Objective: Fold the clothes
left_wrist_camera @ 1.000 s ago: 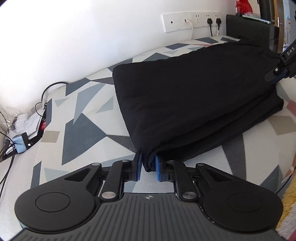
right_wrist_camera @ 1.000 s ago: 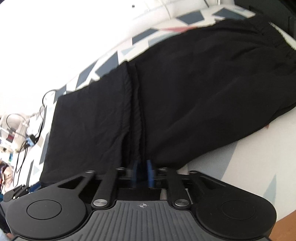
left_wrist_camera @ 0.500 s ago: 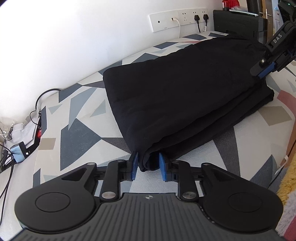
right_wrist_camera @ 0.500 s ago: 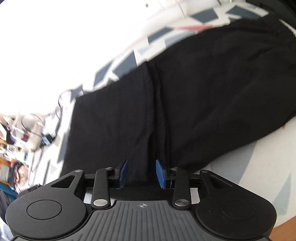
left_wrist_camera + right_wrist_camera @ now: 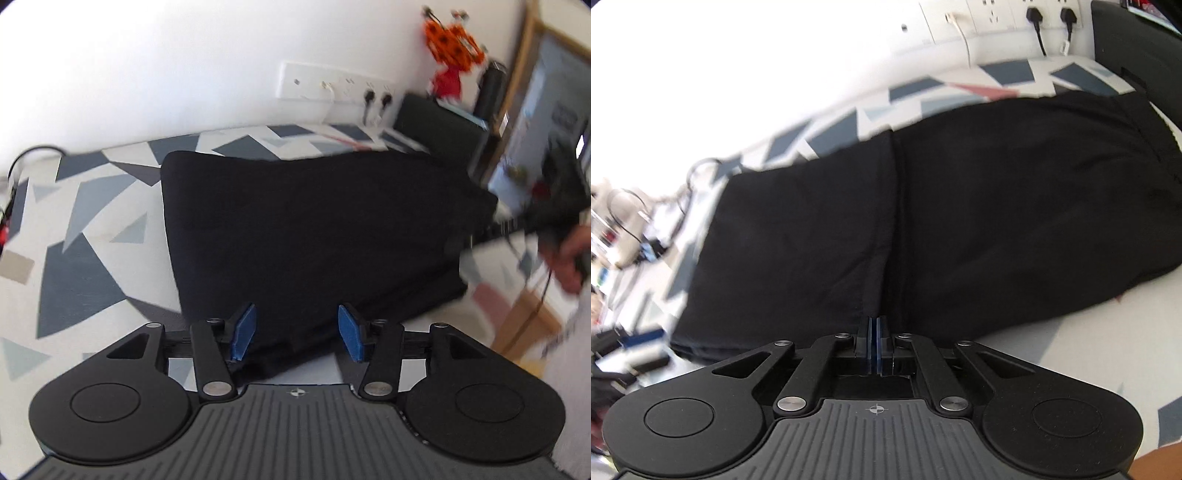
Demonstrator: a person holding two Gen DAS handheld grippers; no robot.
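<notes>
The soft black pants [image 5: 314,229] lie folded, thick and flat, on a sheet [image 5: 85,258] with grey triangles. The left gripper [image 5: 297,334] has just been opening; its blue jaws stand wide, cloth between, untouched. The right gripper [image 5: 874,341] has just closed, jaws pressed together, empty. Only its view shows a seam down the cloth.

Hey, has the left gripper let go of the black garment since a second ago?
Yes. The left gripper has just been opening; its blue pads now stand clear of the black garment, whose corner still lies between them on the patterned sheet.
</notes>
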